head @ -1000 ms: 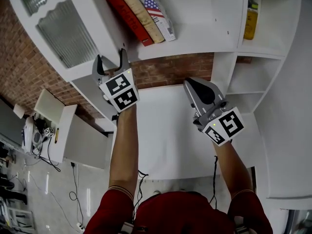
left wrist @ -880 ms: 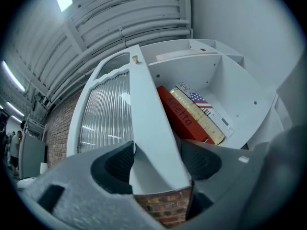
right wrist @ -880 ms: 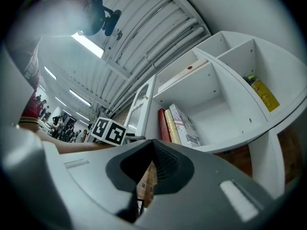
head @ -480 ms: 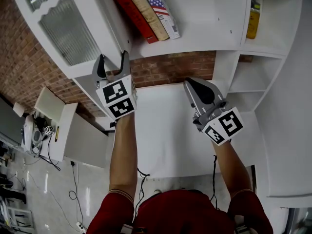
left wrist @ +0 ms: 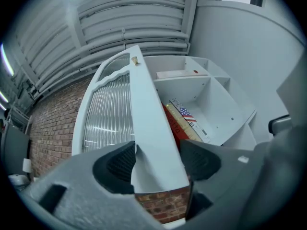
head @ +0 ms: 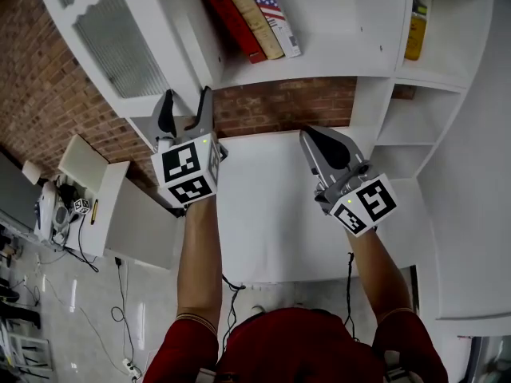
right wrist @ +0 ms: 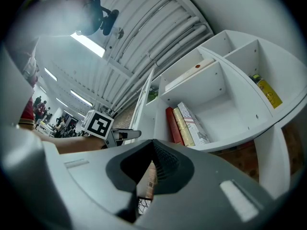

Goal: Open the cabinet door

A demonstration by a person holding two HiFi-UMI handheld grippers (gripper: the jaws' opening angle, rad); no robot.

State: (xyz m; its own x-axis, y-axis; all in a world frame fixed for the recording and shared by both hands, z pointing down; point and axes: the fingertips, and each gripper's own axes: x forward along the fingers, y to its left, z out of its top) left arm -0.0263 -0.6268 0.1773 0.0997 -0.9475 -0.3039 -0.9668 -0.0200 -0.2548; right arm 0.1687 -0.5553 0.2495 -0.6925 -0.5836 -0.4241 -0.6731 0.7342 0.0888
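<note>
The white cabinet door (head: pixel 120 42) with ribbed glass stands swung out to the left of the shelf unit. My left gripper (head: pixel 184 108) is shut on its lower edge, one finger on each face. In the left gripper view the door (left wrist: pixel 144 123) runs up between the pads, with its small knob (left wrist: pixel 135 60) at the top, and the left gripper (left wrist: pixel 157 159) clamps its thickness. My right gripper (head: pixel 319 138) hovers over the white counter, shut and holding nothing. The right gripper (right wrist: pixel 152 164) points at the open shelves, and the left gripper (right wrist: pixel 129 134) shows on the door beyond.
Three leaning books (head: pixel 251 14) stand on the exposed shelf. A yellow bottle (head: pixel 413 26) sits in a cubby at the right. A white counter (head: pixel 271 230) lies below the shelves against a brick wall. A low white cabinet (head: pixel 120 222) and floor cables lie left.
The door has swung further open toward the left, carried by my left gripper. The right gripper has stayed almost still.
</note>
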